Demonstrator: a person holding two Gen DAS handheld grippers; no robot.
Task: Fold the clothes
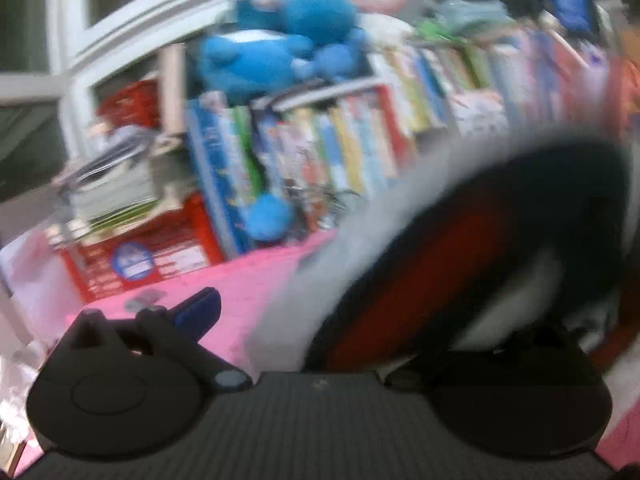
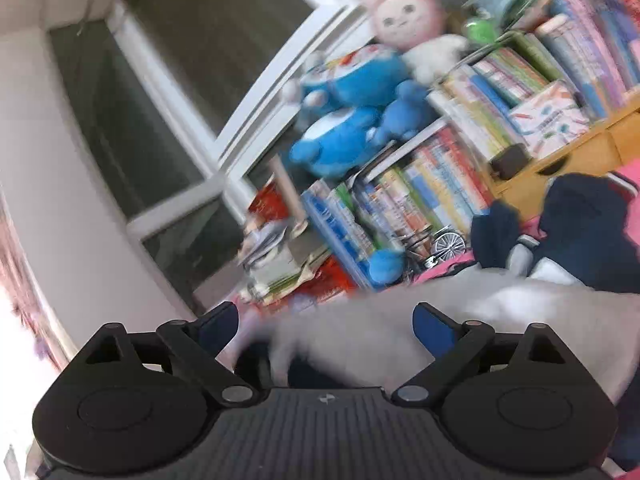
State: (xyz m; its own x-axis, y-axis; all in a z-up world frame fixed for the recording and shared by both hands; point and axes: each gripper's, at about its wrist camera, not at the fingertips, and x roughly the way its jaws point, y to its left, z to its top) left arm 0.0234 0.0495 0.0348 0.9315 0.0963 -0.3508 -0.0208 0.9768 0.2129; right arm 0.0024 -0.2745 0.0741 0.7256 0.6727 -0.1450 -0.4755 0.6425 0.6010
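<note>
— How do your grippers stand?

— My right gripper (image 2: pixel 326 326) is wide open, gripping nothing; the grey garment (image 2: pixel 400 328) lies across the gap between its fingers. On my left gripper (image 1: pixel 320 312) that garment (image 1: pixel 400 264) hides one finger, so I cannot tell.

— And beyond?

— Pink cloth (image 1: pixel 248 280) underneath, then books (image 2: pixel 420 188) and a blue plush (image 2: pixel 344 132) ahead.

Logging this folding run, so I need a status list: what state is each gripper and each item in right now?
Left gripper: one finger visible, the other hidden by cloth; open or shut unclear.
Right gripper: open, fingers wide apart, grey cloth between them.
Garment: grey, dark and red; bunched, not folded.
Blue plush toys: lying on top of the books.
Pink-hooded doll: sitting upright.
Books: standing in rows.
</note>
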